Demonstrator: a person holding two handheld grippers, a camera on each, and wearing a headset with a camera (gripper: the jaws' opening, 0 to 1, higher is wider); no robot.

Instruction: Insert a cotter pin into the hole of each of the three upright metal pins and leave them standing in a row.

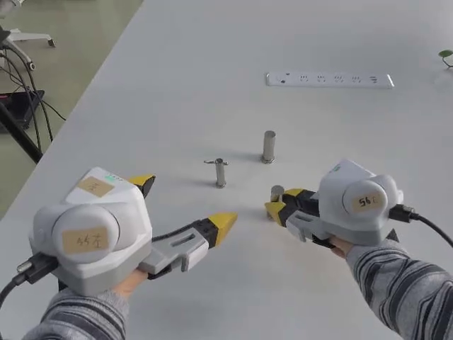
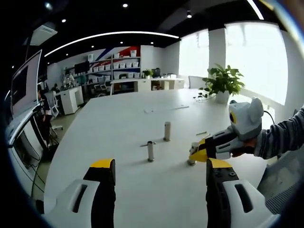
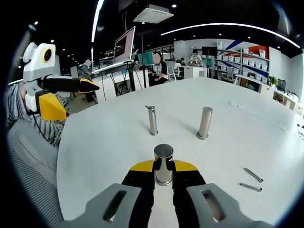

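Note:
Three upright metal pins stand on the white table (image 1: 212,85). The far pin (image 1: 269,146) (image 3: 205,122) (image 2: 167,131) is bare. The middle pin (image 1: 220,172) (image 3: 152,120) (image 2: 151,151) has a cotter pin through its top. My right gripper (image 1: 278,205) (image 3: 163,169) (image 2: 200,153) is shut on the base of the near pin (image 1: 277,190) (image 3: 163,153) (image 2: 192,155). My left gripper (image 1: 182,202) (image 2: 160,166) (image 3: 71,88) is held open at the front left, with nothing between its jaws. Two loose cotter pins (image 3: 251,180) lie on the table to the right of the held pin.
A white power strip (image 1: 329,79) lies at the back of the table. Cables and a stand (image 1: 21,106) sit off the table's left edge. A potted plant (image 2: 223,83) stands at the far end.

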